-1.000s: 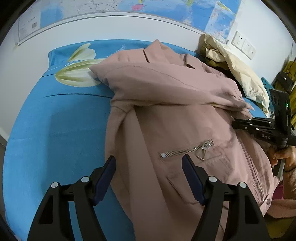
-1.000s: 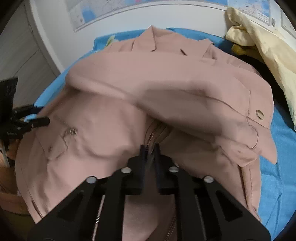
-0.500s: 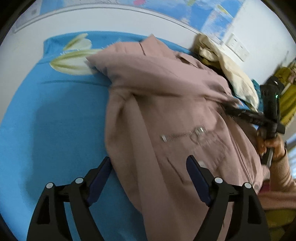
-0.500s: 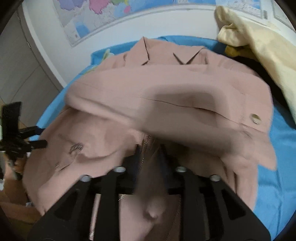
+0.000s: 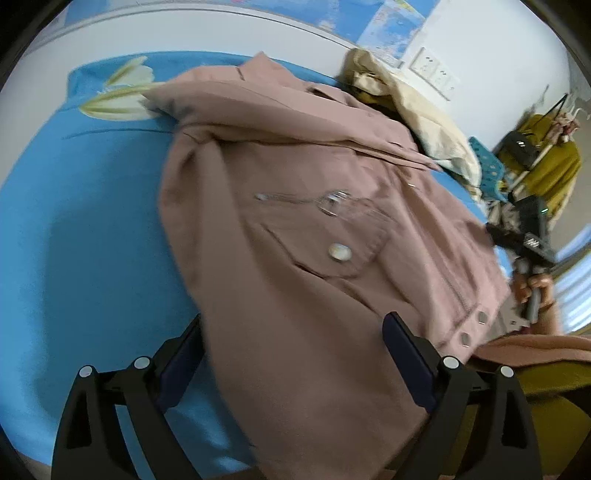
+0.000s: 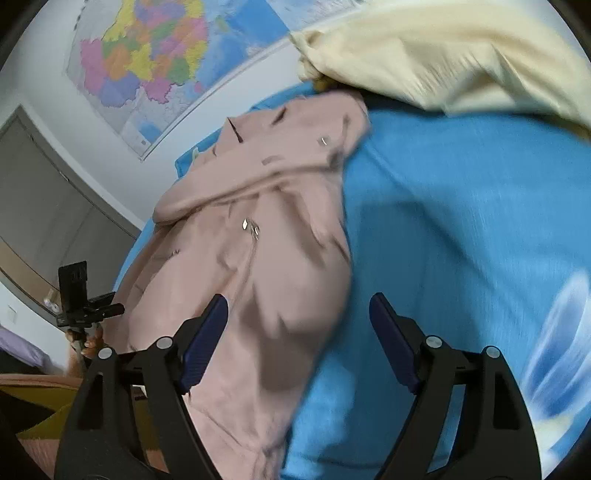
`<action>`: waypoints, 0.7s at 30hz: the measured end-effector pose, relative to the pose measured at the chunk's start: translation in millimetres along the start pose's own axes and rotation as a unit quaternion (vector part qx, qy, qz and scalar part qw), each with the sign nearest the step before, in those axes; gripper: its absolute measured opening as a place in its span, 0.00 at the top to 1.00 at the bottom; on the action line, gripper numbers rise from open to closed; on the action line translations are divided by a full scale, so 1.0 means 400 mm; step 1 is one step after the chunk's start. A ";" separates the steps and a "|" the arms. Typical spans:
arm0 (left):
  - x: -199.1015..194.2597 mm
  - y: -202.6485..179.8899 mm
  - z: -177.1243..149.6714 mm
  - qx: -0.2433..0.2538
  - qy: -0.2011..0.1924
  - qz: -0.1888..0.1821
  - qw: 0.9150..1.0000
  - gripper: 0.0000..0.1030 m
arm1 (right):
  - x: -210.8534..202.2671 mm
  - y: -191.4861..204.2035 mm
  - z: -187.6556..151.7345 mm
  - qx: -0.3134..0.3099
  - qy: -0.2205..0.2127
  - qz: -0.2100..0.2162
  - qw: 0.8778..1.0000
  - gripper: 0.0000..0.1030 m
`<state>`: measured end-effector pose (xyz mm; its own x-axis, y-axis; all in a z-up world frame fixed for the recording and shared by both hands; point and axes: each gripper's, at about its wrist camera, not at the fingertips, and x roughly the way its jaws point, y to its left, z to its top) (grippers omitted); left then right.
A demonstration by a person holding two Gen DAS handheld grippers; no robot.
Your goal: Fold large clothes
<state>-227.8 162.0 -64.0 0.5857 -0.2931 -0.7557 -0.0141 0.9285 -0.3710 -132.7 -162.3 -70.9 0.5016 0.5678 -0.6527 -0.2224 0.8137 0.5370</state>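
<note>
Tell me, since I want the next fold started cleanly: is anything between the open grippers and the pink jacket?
Nothing visible. The left gripper and right gripper both stand open directly over the pink jacket; the cream garment lies beyond its collar end.

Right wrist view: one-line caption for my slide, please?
Open right gripper above a pink jacket on blue bedding, wall map behind.

Left wrist view: close above the dusty-pink cotton jacket [image 5: 295, 229], facing the map-hung white wall [image 5: 184, 33]. Right wrist view: tilted, low over the bright blue bedsheet [image 6: 461, 240], facing the same wall. Shared by both: jacket, sheet, cream crumpled garment [image 6: 461, 55].
</note>
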 end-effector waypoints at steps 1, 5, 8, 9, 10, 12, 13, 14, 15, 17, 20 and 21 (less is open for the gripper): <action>0.001 -0.006 -0.006 -0.003 0.001 -0.014 1.000 0.13 | 0.002 0.002 -0.009 -0.003 0.003 0.007 1.000 0.24; 0.003 -0.021 -0.018 -0.025 0.001 -0.025 0.999 0.13 | 0.022 0.024 -0.031 -0.024 0.023 0.038 0.999 0.25; 0.005 -0.011 -0.012 -0.073 -0.006 -0.042 0.996 0.12 | 0.026 0.037 -0.043 -0.036 0.028 0.060 0.997 0.26; 0.009 -0.006 -0.008 -0.088 -0.011 -0.054 0.995 0.11 | 0.028 0.039 -0.046 -0.036 0.027 0.074 0.996 0.26; 0.013 -0.003 -0.002 -0.098 -0.015 -0.064 0.993 0.09 | 0.035 0.042 -0.047 -0.035 0.029 0.085 0.995 0.27; 0.027 -0.011 0.011 -0.104 -0.019 -0.067 0.992 0.09 | 0.041 0.051 -0.050 -0.042 0.031 0.087 0.995 0.28; 0.032 -0.020 0.015 -0.101 -0.017 -0.059 0.993 0.17 | 0.044 0.056 -0.052 -0.045 0.038 0.092 0.994 0.34; 0.037 -0.025 0.017 -0.100 -0.013 -0.056 0.993 0.42 | 0.046 0.057 -0.055 -0.042 0.047 0.107 0.992 0.43; 0.046 -0.026 0.015 -0.102 -0.001 -0.055 0.993 0.56 | 0.047 0.056 -0.058 -0.038 0.054 0.114 0.991 0.44; 0.046 -0.020 0.007 -0.108 -0.002 -0.042 0.993 0.74 | 0.039 0.055 -0.070 -0.047 0.058 0.107 0.991 0.48; 0.039 0.007 -0.007 -0.138 -0.002 -0.073 0.988 0.72 | 0.036 0.038 -0.071 -0.028 0.060 0.110 0.992 0.61; 0.037 0.013 -0.010 -0.147 -0.005 -0.082 0.986 0.71 | 0.040 0.034 -0.065 -0.022 0.059 0.112 0.992 0.65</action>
<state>-222.5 161.5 -79.2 0.6074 -0.4295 -0.6683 -0.1517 0.7631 -0.6283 -149.4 -138.9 -88.0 0.3345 0.7438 -0.5787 -0.3550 0.6683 0.6537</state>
